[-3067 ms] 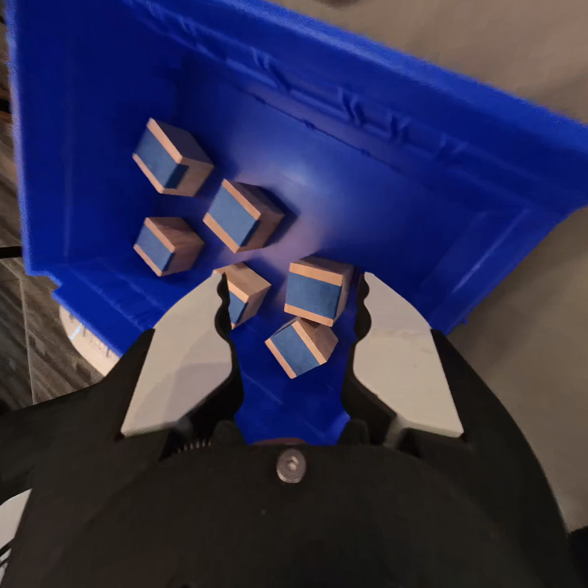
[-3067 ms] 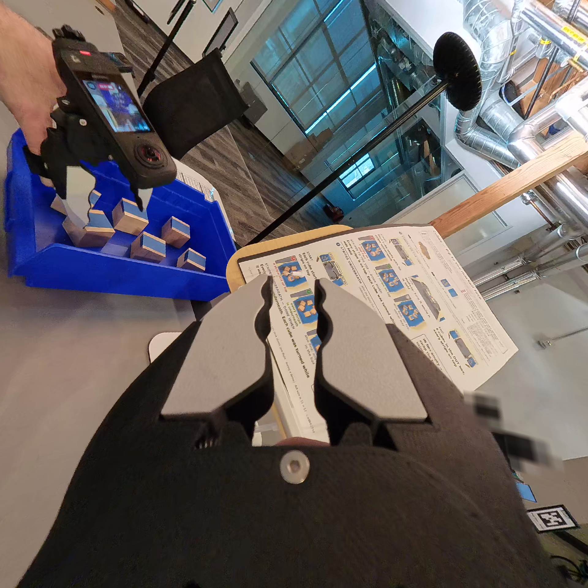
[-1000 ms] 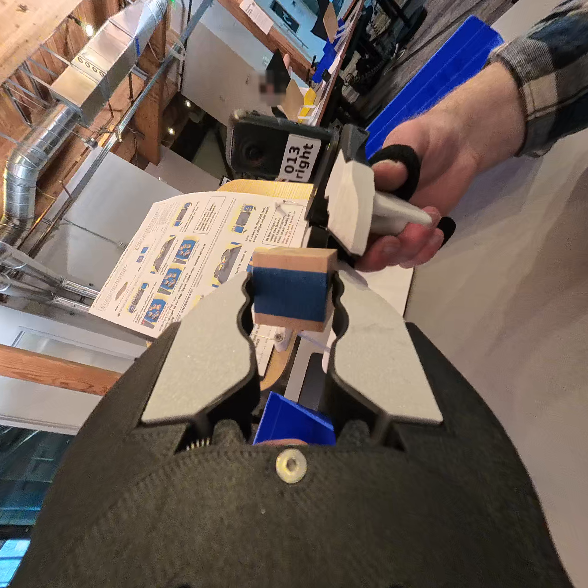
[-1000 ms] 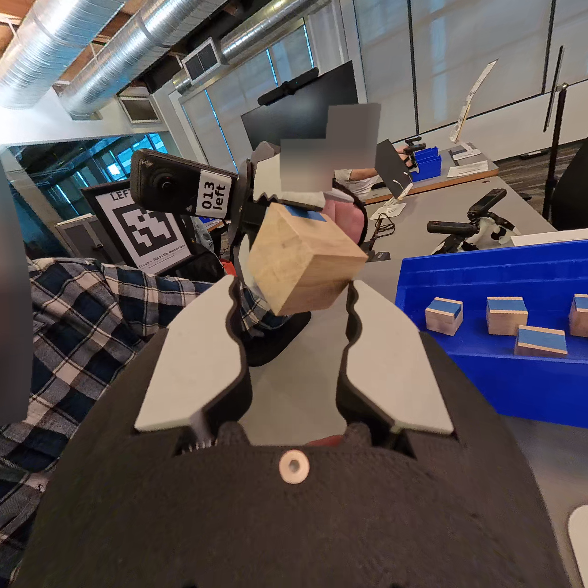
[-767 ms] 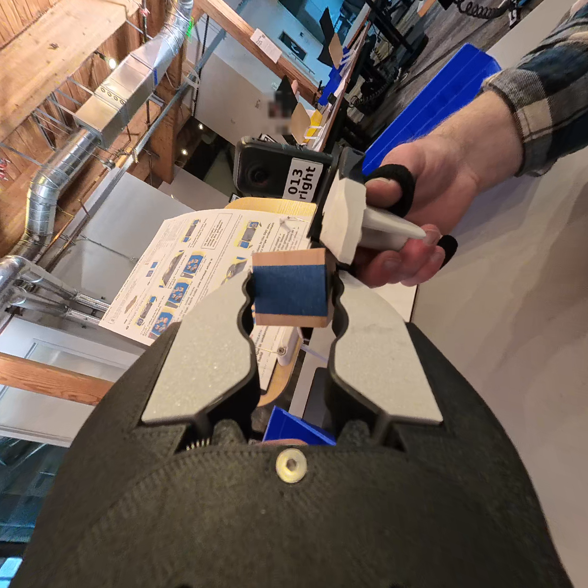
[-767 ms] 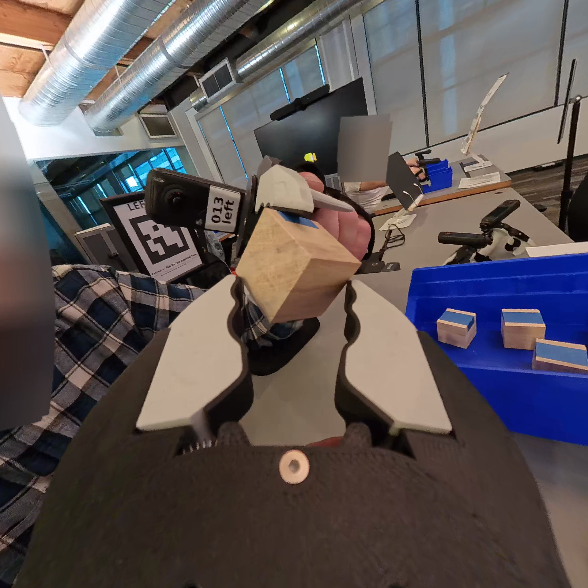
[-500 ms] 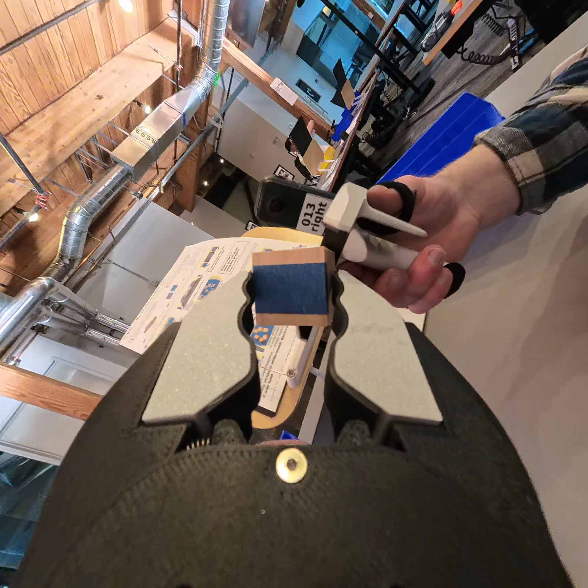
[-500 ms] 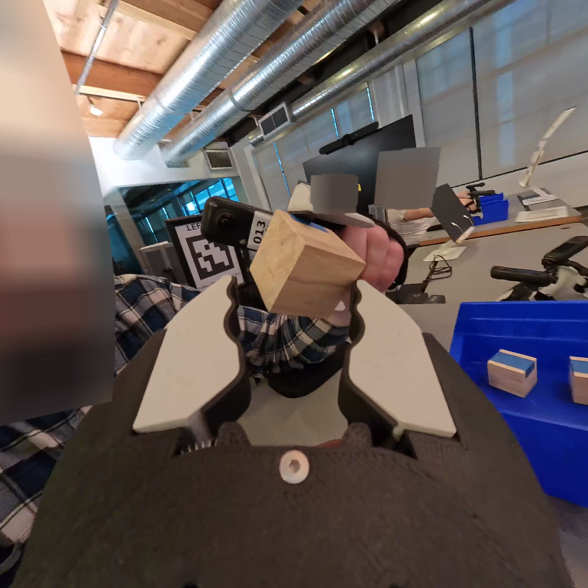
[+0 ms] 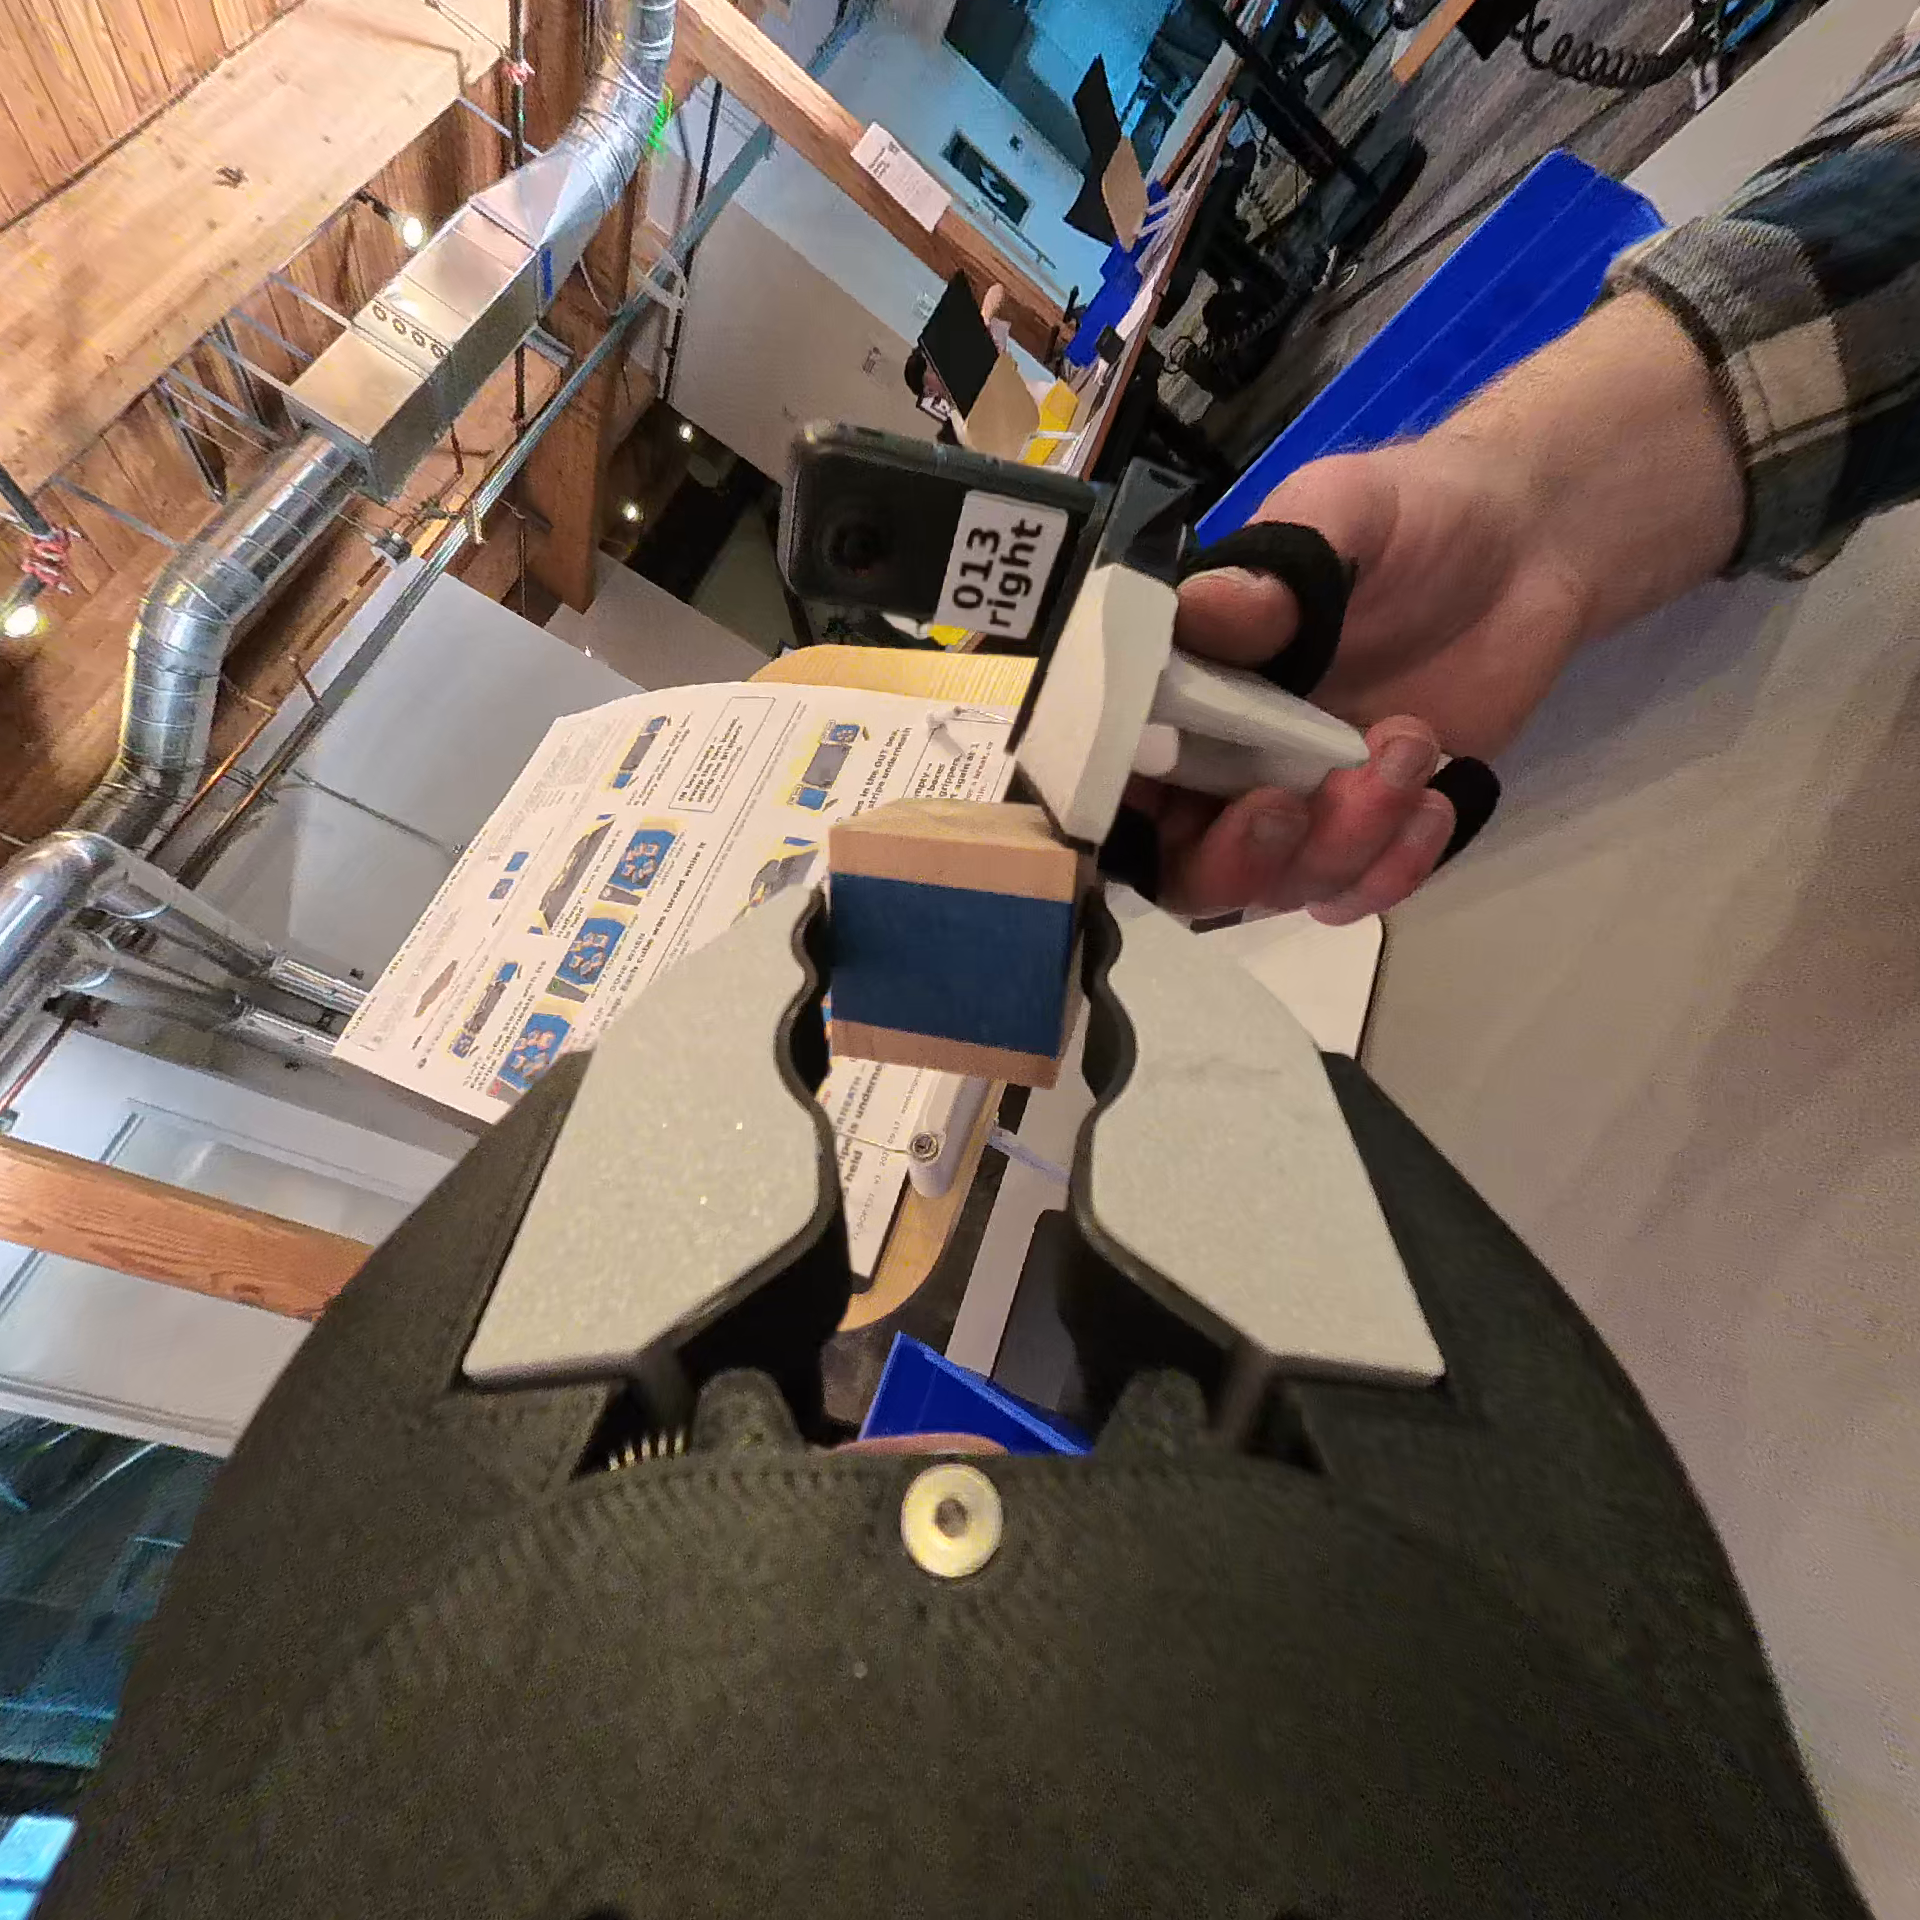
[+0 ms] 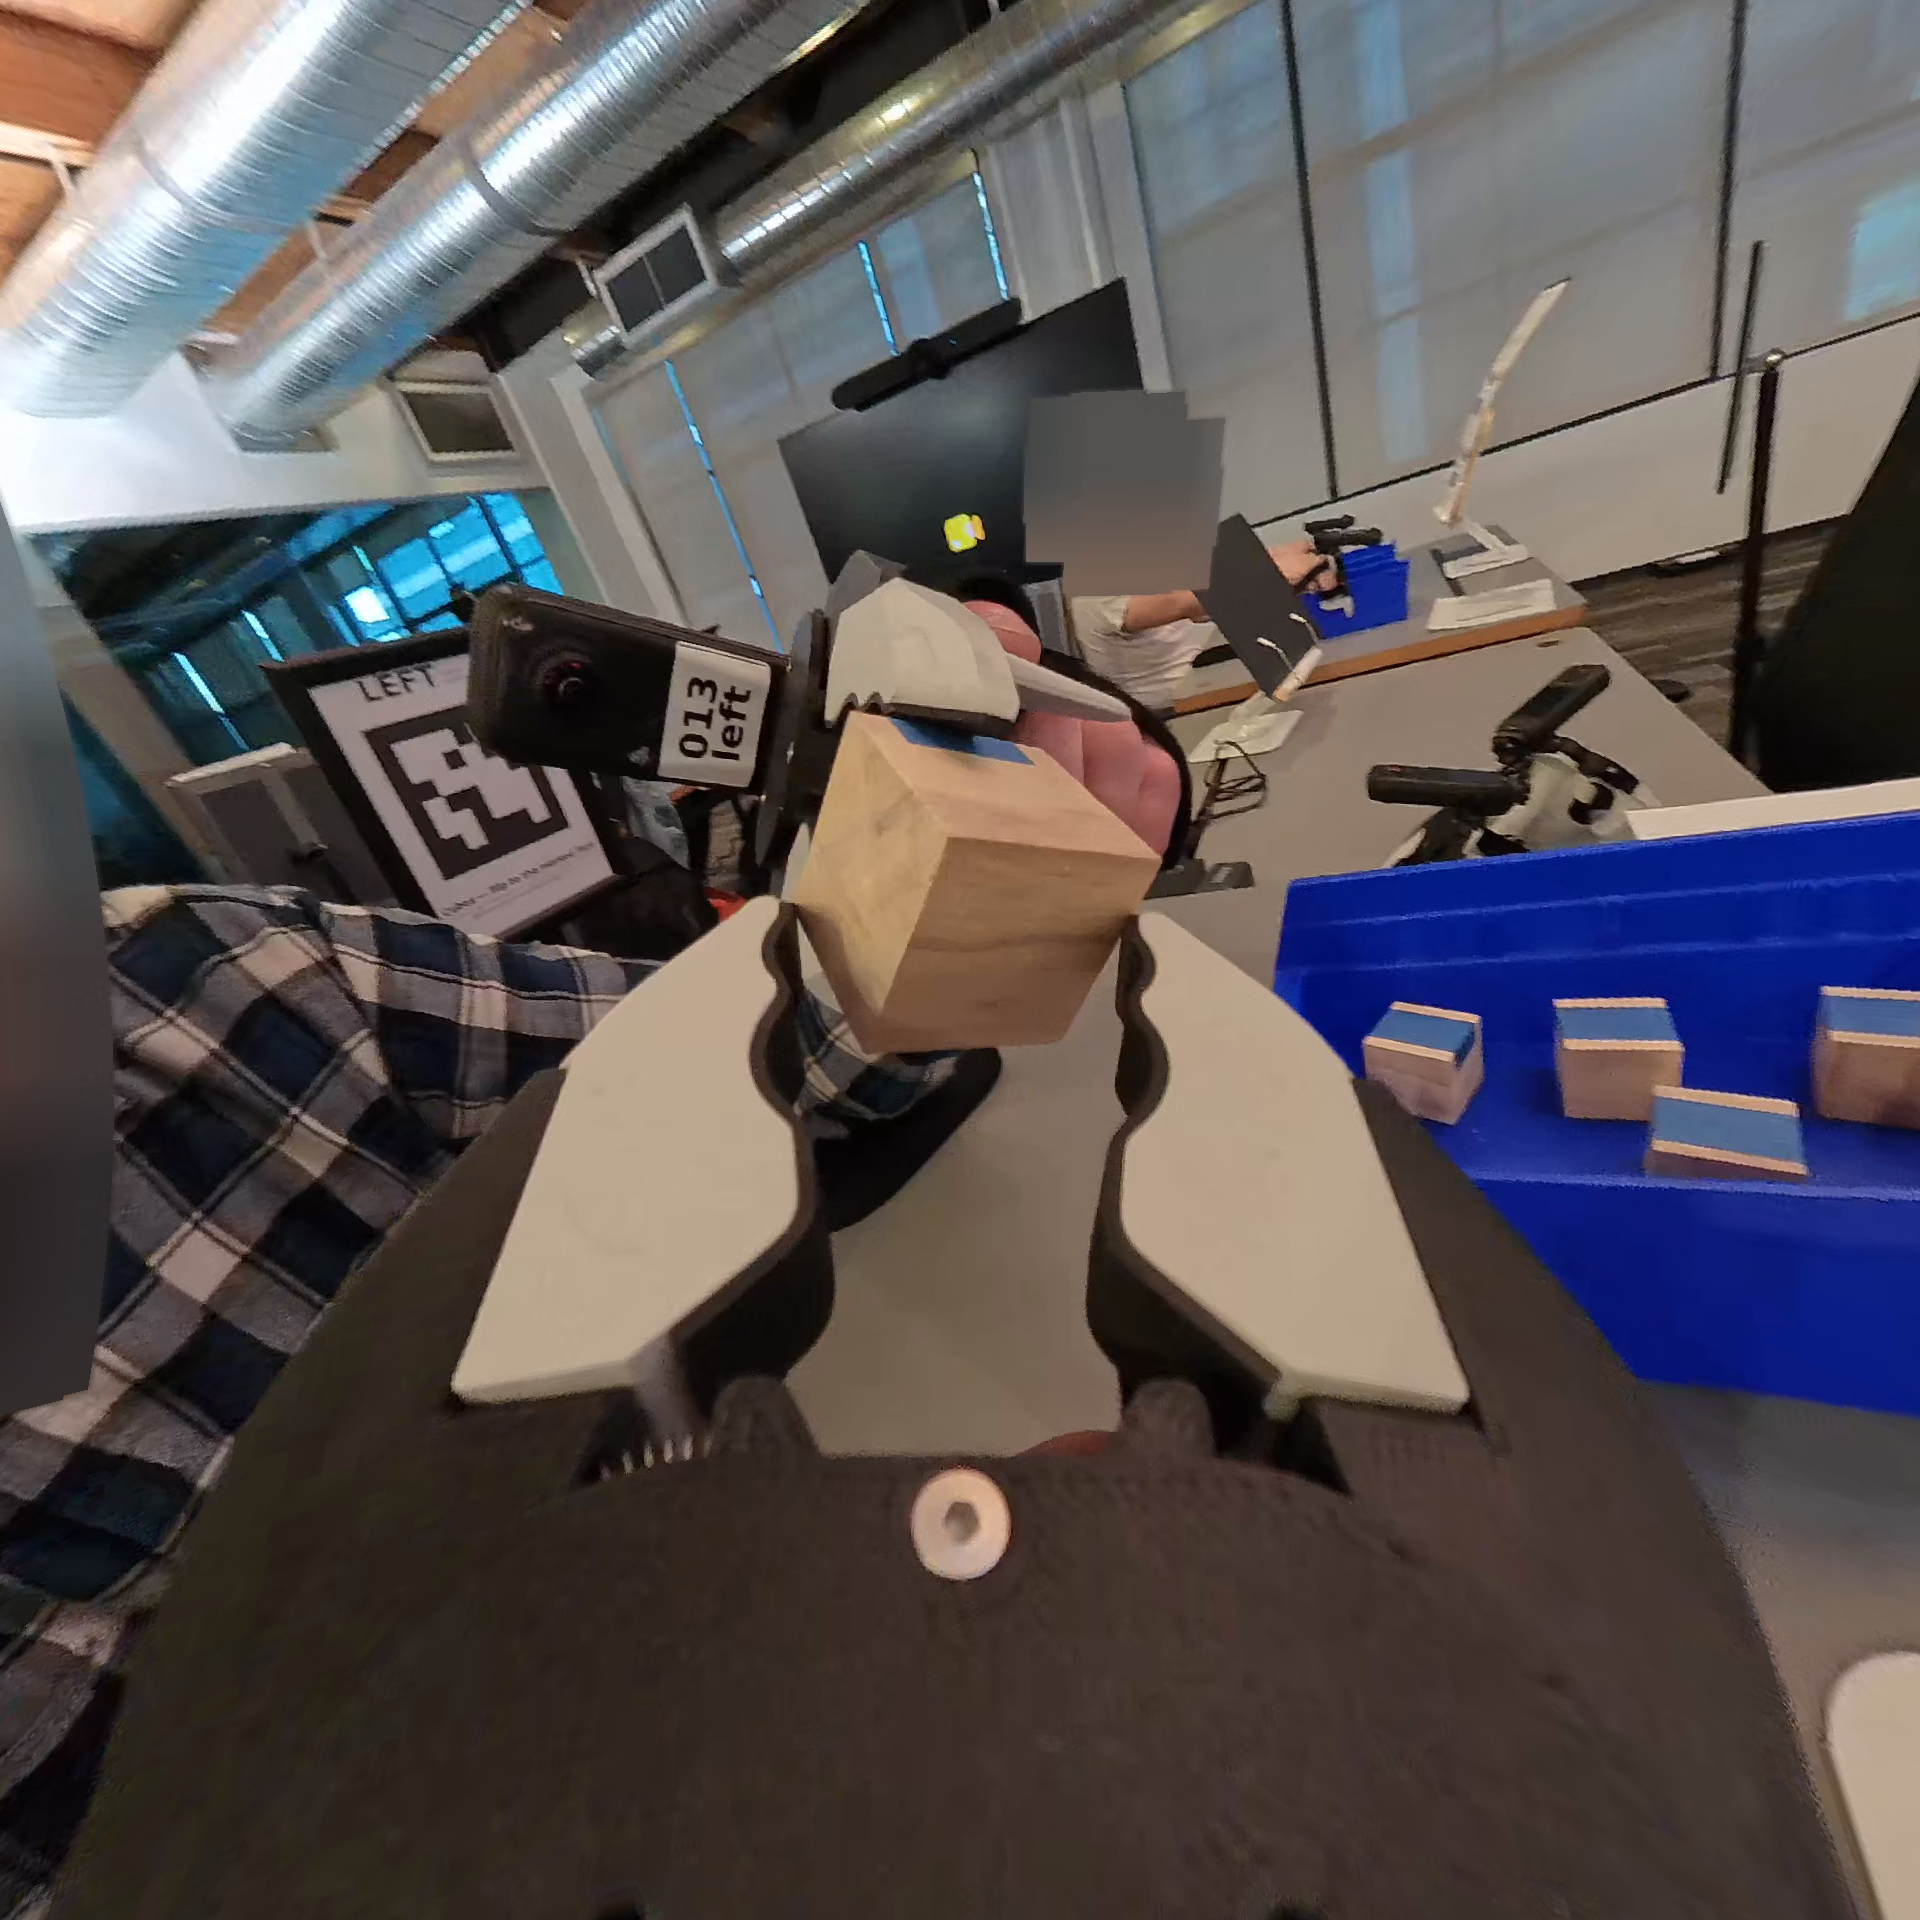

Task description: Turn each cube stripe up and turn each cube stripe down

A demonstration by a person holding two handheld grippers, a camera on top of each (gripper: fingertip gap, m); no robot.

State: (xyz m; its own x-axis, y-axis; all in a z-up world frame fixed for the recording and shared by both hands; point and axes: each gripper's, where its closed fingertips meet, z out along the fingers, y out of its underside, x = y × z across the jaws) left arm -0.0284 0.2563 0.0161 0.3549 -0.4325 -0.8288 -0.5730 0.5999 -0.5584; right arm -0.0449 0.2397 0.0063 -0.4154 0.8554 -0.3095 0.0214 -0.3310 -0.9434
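My left gripper (image 9: 951, 920) is shut on a wooden cube (image 9: 951, 956) and holds it in the air, its blue stripe facing the left camera. In the right wrist view the same cube (image 10: 966, 904) shows plain wood faces, with a bit of blue under the left gripper's upper finger (image 10: 904, 655). My right gripper (image 10: 956, 920) is open around the cube's far end. The cube stands between its fingertips at an angle, its edges close to both tips. In the left wrist view one right finger (image 9: 1086, 727) lies at the cube's top back corner.
A blue bin (image 10: 1558, 935) on the grey table at the right holds cubes (image 10: 1421, 1060) (image 10: 1616, 1055) (image 10: 1725, 1138), stripes up. An instruction sheet (image 9: 644, 862) stands behind on a wooden board. A hand (image 9: 1455, 623) and a plaid sleeve (image 10: 312, 1039) are close by.
The left gripper took a cube from the bin and lifted it. The right gripper opened, came up to the cube, and its fingers are narrowing around it.
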